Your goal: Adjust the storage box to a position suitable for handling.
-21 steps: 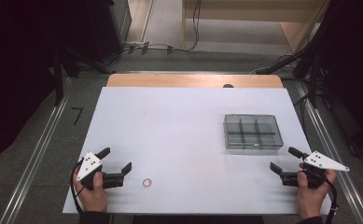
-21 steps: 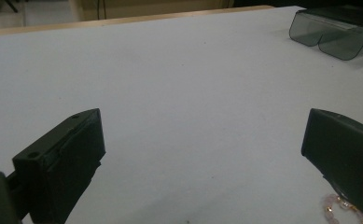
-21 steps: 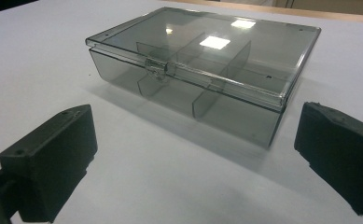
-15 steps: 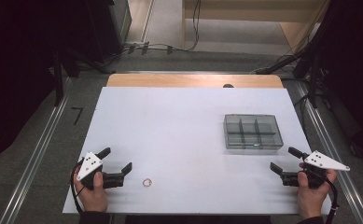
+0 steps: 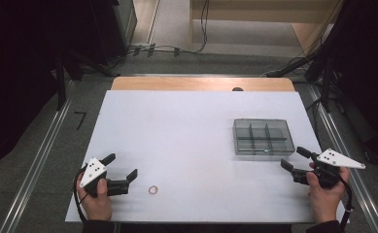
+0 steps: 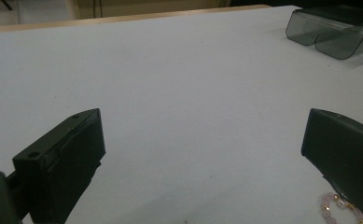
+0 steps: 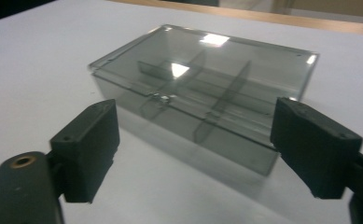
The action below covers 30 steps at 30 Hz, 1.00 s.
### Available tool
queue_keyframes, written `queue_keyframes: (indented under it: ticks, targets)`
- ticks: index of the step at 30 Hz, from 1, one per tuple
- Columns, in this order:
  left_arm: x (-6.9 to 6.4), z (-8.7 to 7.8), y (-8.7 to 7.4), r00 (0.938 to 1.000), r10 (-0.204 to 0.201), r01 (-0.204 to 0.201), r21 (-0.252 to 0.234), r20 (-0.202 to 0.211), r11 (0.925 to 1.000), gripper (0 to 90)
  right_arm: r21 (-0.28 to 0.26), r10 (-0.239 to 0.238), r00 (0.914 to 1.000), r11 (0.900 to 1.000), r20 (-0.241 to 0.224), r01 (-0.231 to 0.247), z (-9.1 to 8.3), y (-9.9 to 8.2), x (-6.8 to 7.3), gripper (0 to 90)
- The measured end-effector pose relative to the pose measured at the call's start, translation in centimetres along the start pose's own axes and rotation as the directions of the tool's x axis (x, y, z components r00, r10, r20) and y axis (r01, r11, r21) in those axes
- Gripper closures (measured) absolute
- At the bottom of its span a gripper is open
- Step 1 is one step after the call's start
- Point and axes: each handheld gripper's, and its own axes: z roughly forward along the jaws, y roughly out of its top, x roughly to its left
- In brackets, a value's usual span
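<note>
Left gripper (image 5: 123, 167): resting near the bench's (image 5: 186, 131) front left corner, fingers standing wide apart, gripping nothing.
Bracelet (image 5: 153, 190): lying on the bench just right of the left gripper, well left of the box; reading as a faint ring in the high view.
Bracelet, left gripper view (image 6: 340, 210): pink beads showing, partly hiding behind the right finger and cut off by the frame's bottom edge.
Box (image 5: 263, 136): sitting lid-closed, smoky, dividers showing through; contents hard to make out.
Right gripper (image 5: 293, 158): hovering just right of the box, fingers open, holding nothing.
</note>
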Motion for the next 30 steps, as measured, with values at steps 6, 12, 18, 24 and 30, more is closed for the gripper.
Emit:
queue_keyframes:
  ticks: [6, 12, 18, 24, 30]
  targets:
    - [0.0, 0.0, 0.0, 1.0, -0.004, 0.004, 0.0, -0.004, 1.0, 0.0, 0.028, 0.009, 0.9997, 0.9996, 0.024, -0.009, 0.3, 1.1, -0.9, 40.6]
    - [0.1, 0.1, 0.0, 0.9999, -0.009, 0.009, 0.003, -0.005, 1.0, 0.0, 0.053, 0.002, 0.9994, 0.9986, 0.035, -0.003, 1.2, 3.3, -2.2, 62.1]
    - [0.1, 0.1, 0.0, 1.0, -0.008, 0.009, 0.005, -0.004, 0.9999, 0.0, 0.08, 0.005, 0.999, 0.9967, 0.044, -0.009, 2.4, 4.5, -3.8, 74.8]
    - [0.0, 0.1, 0.0, 1.0, -0.007, 0.007, 0.008, -0.002, 0.9999, 0.0, 0.127, 0.0, 0.9954, 0.9918, 0.095, -0.012, 3.9, 4.8, -5.3, 86.6]
    - [0.0, 0.2, 0.0, 1.0, -0.006, 0.006, 0.013, -0.002, 0.9999, 0.0, 0.146, 0.02, 0.9915, 0.9885, 0.128, -0.039, 4.9, 5.2, -6.6, 87.7]
